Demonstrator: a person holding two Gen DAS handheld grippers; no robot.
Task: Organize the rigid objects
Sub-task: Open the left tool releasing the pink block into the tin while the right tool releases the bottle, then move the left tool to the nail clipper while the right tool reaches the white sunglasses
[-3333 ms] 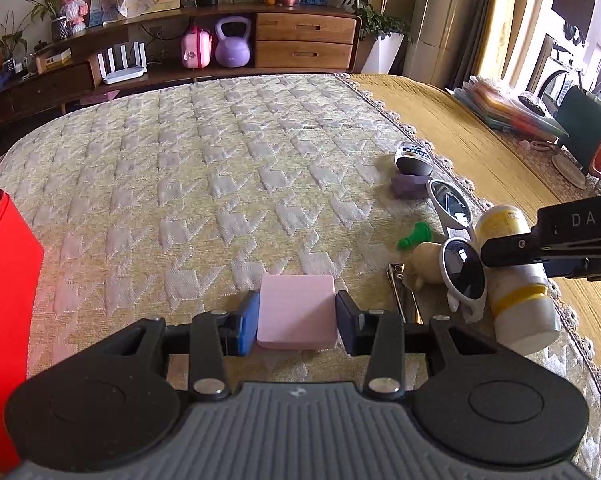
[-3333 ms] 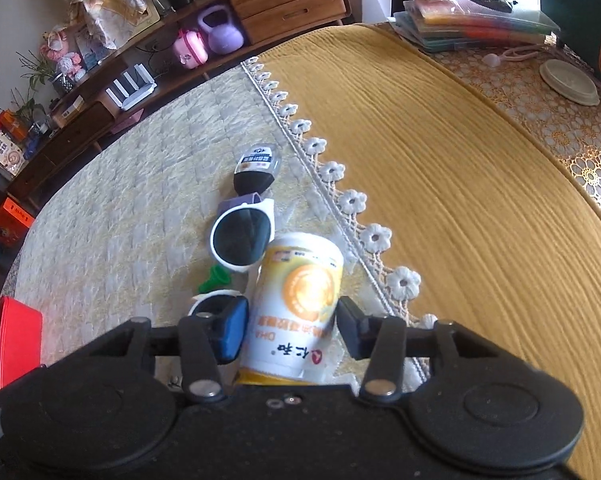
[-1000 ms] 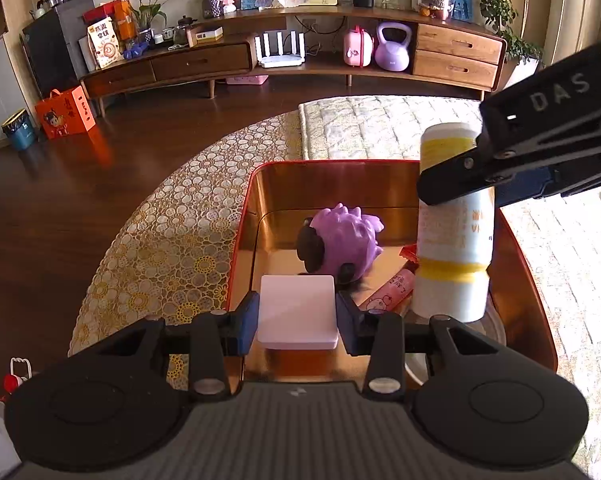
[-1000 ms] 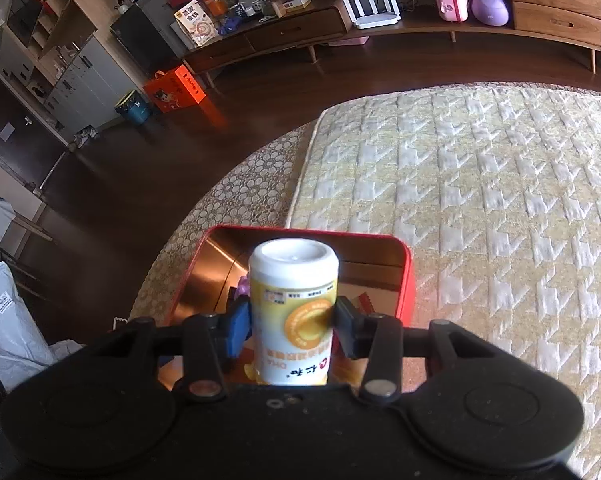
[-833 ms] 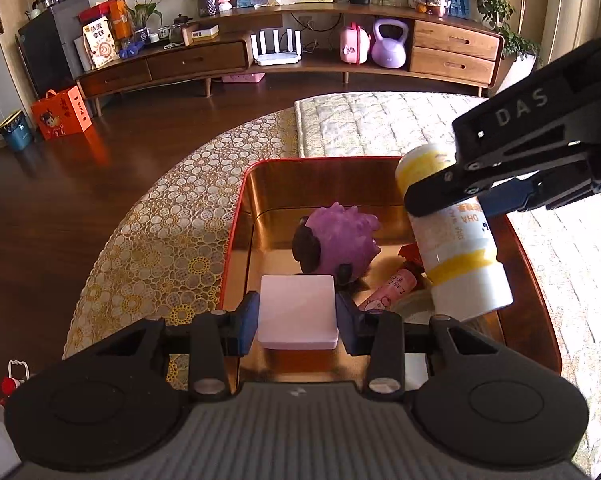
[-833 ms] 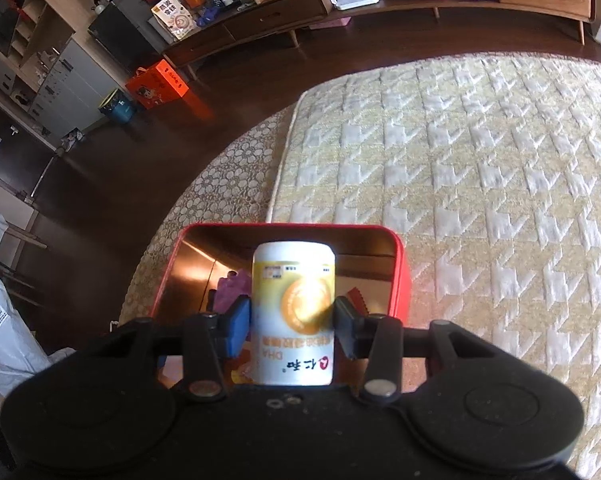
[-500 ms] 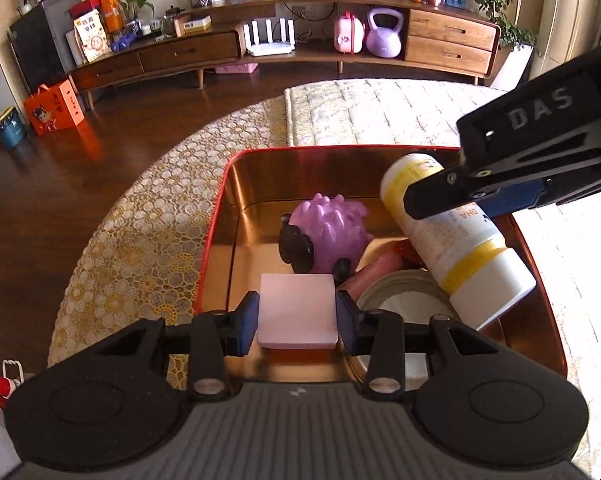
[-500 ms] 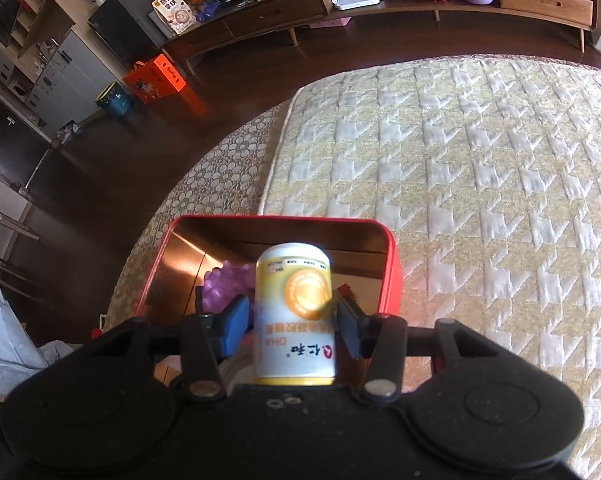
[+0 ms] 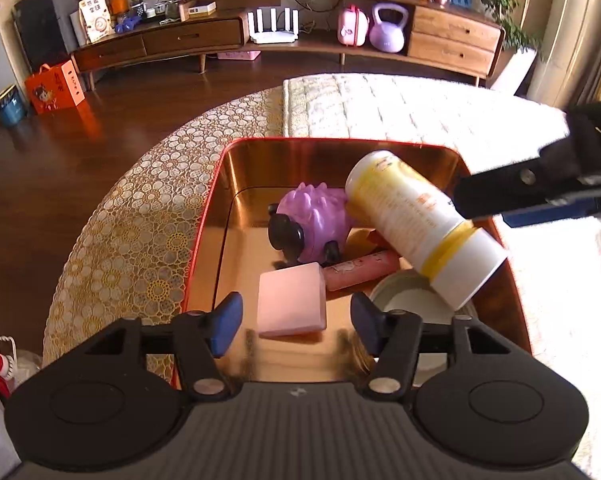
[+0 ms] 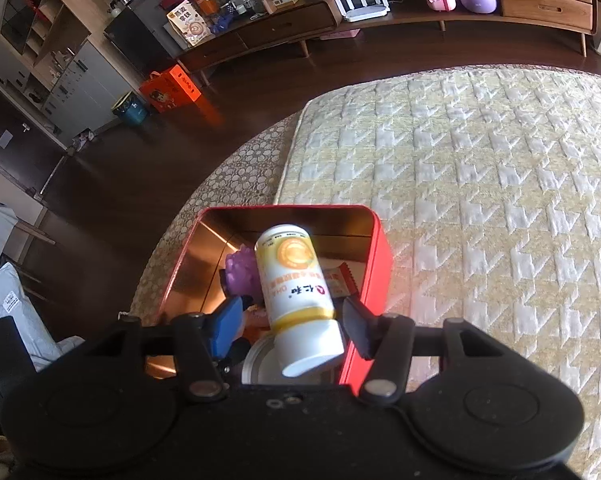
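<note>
- On the bed [image 10: 480, 184], near its rounded edge, sits a red tin [image 9: 204, 216] with a coppery inside; a lace cover [image 9: 132, 216] hangs off the edge to its left.
- Right gripper [image 10: 292, 326] – above the near end of the tin, pointing down into it. Its jaws are opening, with clear gaps on both sides of the bottle, so it grips nothing. From the left wrist view it shows as a dark bar [image 9: 540, 184] reaching in from the right.
- Left gripper [image 9: 294, 318] – over the tin's near left part. Its jaws are opening too, and the pads stand well clear of the block.
- Bottle [image 9: 420, 224] – yellow and white, cap toward the near side, lying tilted in the tin. Its far end leans on the toy and its cap end sits over a round white lid [image 9: 412, 300].
- Toy [image 9: 312, 224] – purple, spiky, with black feet, near the middle of the tin floor.
- Block [image 9: 292, 300] – pink, flat and square, free between the left gripper's fingers, just in front of the toy.
- Pink tube [image 9: 360, 270] – lying between block and bottle, partly under the bottle.
- Red wrapper [image 10: 340, 280] – by the tin's right wall, behind the bottle.
</note>
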